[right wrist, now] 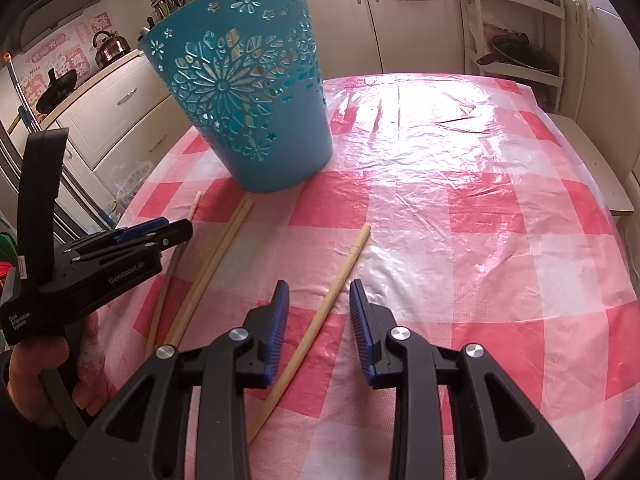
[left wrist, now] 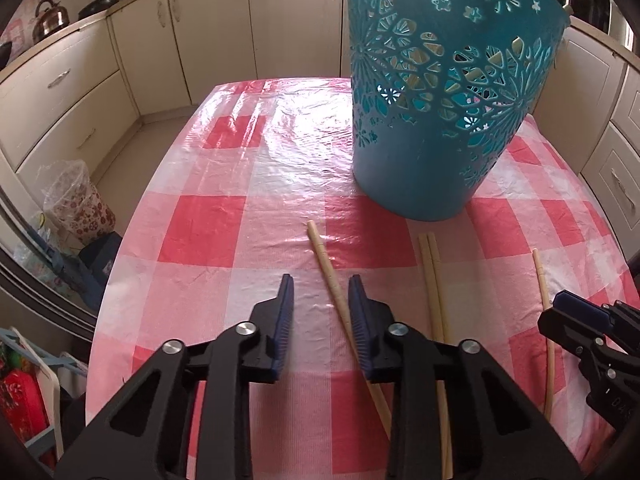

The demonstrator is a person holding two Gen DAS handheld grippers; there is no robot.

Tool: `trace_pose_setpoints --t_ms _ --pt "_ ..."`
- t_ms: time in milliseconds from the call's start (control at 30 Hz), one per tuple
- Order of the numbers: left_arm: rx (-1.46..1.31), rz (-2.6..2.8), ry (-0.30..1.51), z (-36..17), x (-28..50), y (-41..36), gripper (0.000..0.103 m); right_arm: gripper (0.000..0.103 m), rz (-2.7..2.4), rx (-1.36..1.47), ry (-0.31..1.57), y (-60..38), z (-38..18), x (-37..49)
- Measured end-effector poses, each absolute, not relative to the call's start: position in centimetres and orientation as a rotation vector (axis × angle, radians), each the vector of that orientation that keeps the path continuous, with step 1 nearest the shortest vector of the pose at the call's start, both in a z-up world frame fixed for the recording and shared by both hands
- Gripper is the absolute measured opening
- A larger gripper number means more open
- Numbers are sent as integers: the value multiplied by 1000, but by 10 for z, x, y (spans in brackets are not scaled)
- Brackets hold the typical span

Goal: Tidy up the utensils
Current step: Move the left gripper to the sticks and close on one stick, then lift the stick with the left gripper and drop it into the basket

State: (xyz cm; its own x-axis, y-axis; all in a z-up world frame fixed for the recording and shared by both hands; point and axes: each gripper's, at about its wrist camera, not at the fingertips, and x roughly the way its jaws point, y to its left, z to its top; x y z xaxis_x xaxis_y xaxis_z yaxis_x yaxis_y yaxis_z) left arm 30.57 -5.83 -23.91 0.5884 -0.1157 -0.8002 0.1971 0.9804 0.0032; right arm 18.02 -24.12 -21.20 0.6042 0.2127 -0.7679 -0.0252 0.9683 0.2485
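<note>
Several wooden chopsticks lie on the red-and-white checked tablecloth in front of a teal cut-out basket. My left gripper is open, low over the leftmost chopstick, which runs between its fingers. A touching pair of chopsticks lies to its right, then a single chopstick. My right gripper is open over that single chopstick, which lies between its fingers. The basket, the pair and the left gripper show in the right wrist view.
Cream kitchen cabinets surround the table. A kettle and pans stand on the left counter. A bagged bin stands on the floor left of the table. A white shelf rack stands at the far right.
</note>
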Motion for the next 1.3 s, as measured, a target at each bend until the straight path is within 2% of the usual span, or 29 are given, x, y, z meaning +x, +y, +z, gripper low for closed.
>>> trace_pose_setpoints --t_ms 400,500,533,567,667,1000,1300 --pt "54 -169 941 -241 336 -51 22 31 74 159 934 -237 -210 201" --pt "29 -216 933 -243 338 -44 13 31 107 91 936 -226 -211 208" --pt "15 -252 935 -243 339 -41 9 27 136 62 938 -220 -211 209" --pt "3 -285 939 -245 340 -37 8 22 160 34 939 -216 -211 209" --pt "21 -341 949 -245 345 -32 7 18 208 6 943 -210 -211 209" --pt "234 -273 931 -247 343 -60 8 18 193 42 943 -210 -212 208" --pt "294 -197 891 -246 336 -67 11 14 188 69 933 -217 -214 207"
